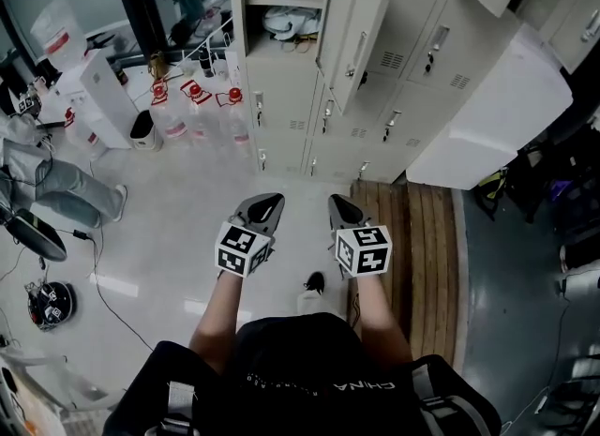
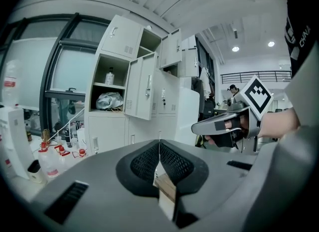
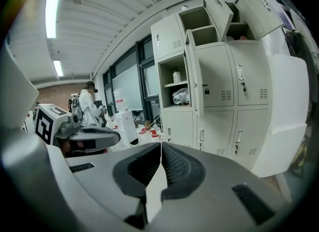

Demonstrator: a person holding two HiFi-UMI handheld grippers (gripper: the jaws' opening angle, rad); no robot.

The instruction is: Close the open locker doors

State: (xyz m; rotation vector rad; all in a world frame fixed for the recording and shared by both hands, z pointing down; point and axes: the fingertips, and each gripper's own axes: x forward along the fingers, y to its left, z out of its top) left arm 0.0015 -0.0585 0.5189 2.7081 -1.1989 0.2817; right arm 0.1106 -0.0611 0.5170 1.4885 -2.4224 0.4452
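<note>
Well beyond left tongs (image 1: 269,200), right tongs (image 1: 335,201); the open locker door (image 1: 354,36)

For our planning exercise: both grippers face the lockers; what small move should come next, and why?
Probably carry the right gripper forward toward the swung-out locker door, since that door stands open, the gripper is well short of it, and its jaws are together and empty.

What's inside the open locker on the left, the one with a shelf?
On the shelf stands a small bottle; below it lies a crumpled white bundle, maybe a bag. The door hanging open covers the right edge, so anything there is unseen.
</note>
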